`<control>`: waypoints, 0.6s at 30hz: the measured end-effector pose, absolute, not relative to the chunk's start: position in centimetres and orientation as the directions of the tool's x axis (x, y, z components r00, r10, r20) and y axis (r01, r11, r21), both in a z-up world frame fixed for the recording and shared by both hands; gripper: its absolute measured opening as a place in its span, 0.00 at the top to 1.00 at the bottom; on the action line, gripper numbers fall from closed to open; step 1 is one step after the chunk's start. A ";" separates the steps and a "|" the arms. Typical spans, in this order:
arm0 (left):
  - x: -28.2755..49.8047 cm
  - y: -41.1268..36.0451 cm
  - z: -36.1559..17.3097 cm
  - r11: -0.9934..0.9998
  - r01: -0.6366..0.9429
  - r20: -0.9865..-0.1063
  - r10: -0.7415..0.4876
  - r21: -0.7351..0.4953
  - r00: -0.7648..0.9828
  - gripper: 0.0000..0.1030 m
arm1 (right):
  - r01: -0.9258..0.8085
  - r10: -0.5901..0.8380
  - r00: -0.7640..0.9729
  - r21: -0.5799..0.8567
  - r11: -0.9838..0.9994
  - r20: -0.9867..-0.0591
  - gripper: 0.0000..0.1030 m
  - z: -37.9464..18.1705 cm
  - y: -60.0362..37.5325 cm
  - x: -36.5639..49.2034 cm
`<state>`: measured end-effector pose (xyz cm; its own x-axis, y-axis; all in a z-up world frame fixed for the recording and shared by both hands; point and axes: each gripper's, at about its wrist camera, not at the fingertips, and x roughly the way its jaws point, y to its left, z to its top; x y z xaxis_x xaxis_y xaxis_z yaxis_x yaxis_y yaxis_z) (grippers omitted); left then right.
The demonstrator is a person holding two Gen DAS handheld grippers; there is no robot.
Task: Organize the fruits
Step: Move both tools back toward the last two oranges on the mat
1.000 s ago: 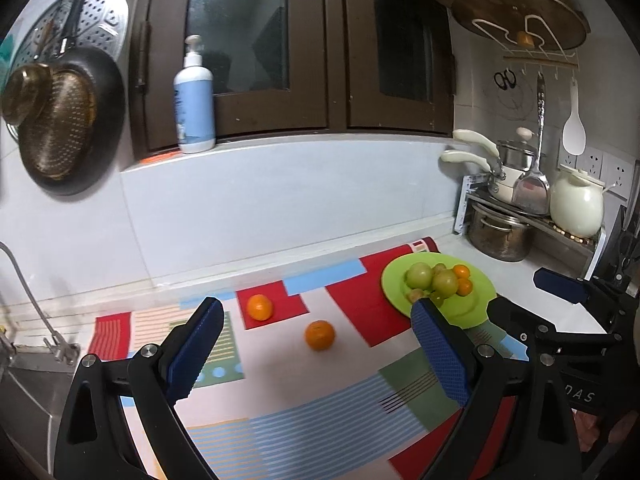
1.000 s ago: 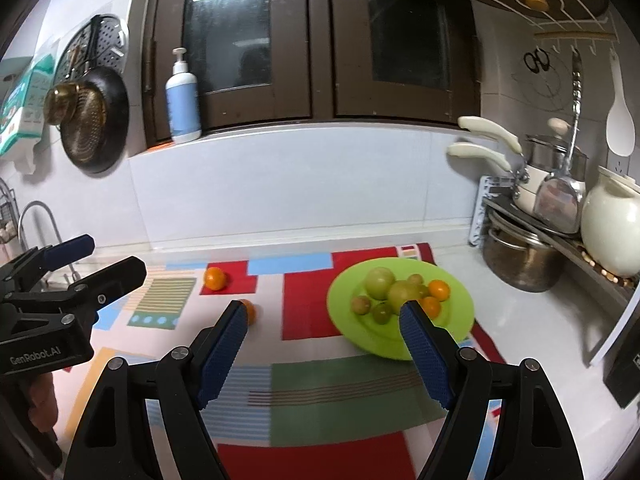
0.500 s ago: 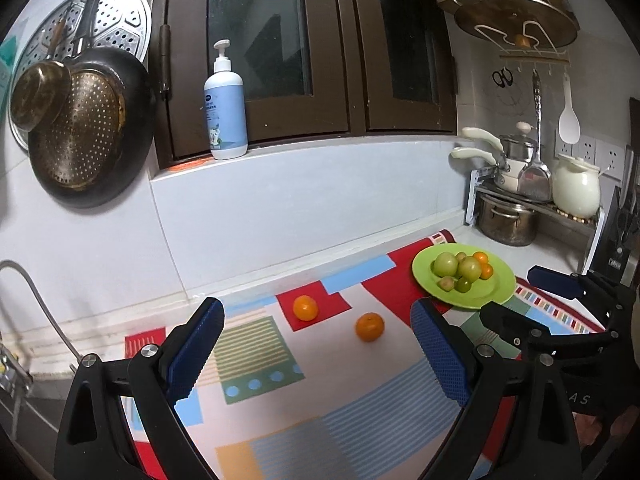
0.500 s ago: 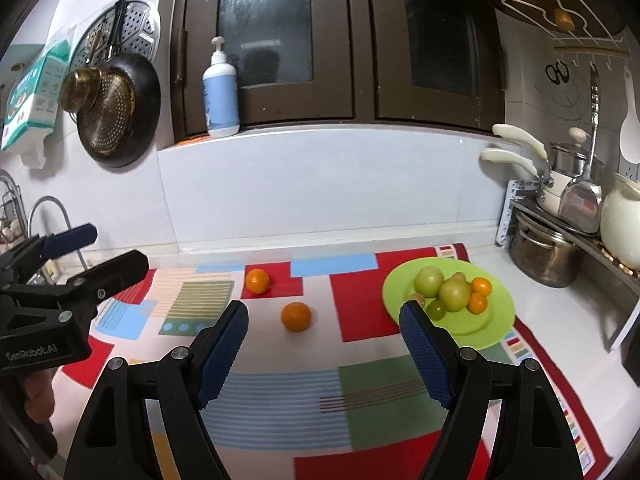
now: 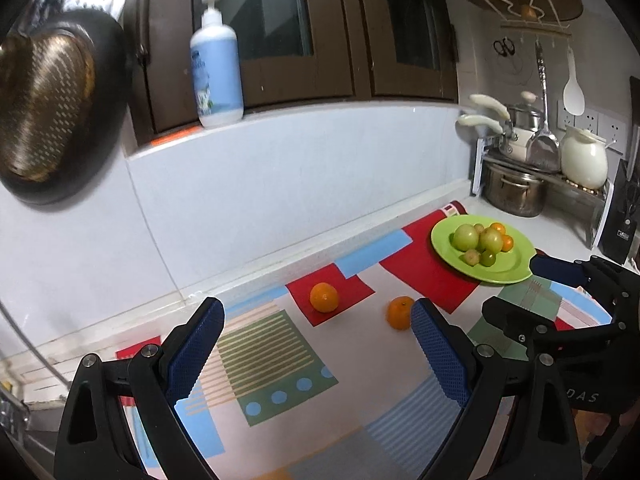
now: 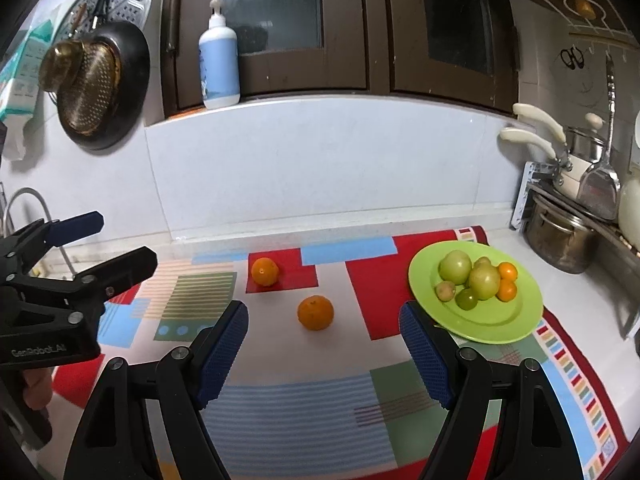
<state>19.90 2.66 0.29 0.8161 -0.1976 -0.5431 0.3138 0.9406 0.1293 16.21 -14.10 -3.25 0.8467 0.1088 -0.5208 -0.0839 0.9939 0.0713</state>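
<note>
left claw open, empty | two oranges on mat — green plate beyond

Right gripper: matt black plastic arms, blue pads with a rough knurled face, bright metal screws. Left gripper: same build.

Between the right jaws: orange, dimpled dull peel. Beyond it, second orange, slightly shinier.

Under the jaws: mat, flat printed cloth, matt.

Right of the jaws: plate, smooth glossy green plastic; pot, brushed metal.

Ahead: wall, glossy; bottle, smooth plastic; frame, dark wood.
</note>
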 end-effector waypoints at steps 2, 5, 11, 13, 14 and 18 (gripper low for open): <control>21.1 2.8 -0.4 0.938 0.325 -0.557 -0.205 0.124 0.805 0.07 | -0.080 0.105 0.841 0.070 0.994 -0.531 0.24 -3.8 -13.7 17.3; 22.9 3.1 -1.7 0.931 0.341 -0.576 -0.210 0.128 0.790 0.07 | -0.071 0.101 0.829 0.075 0.995 -0.550 0.24 -4.7 -13.3 18.8; 26.0 3.7 -3.9 0.914 0.383 -0.603 -0.231 0.134 0.763 0.11 | -0.064 0.107 0.797 0.092 0.994 -0.594 0.24 -7.2 -12.3 21.7; 27.2 3.8 -4.8 0.909 0.394 -0.617 -0.234 0.135 0.751 0.13 | -0.064 0.110 0.783 0.097 0.993 -0.612 0.24 -8.1 -12.0 22.6; 27.7 3.8 -5.1 0.907 0.398 -0.625 -0.234 0.134 0.745 0.14 | -0.061 0.112 0.776 0.102 0.993 -0.621 0.24 -8.7 -11.9 23.1; 30.5 3.6 -7.3 0.896 0.432 -0.681 -0.254 0.101 0.686 0.18 | -0.037 0.096 0.750 0.102 0.994 -0.655 0.24 -10.3 -11.7 24.8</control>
<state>30.52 3.63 -7.34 0.6865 -0.2544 -0.6812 0.4321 0.8962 0.1007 24.82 -11.73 -10.32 0.7499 0.0956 -0.6547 -0.0372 0.9940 0.1025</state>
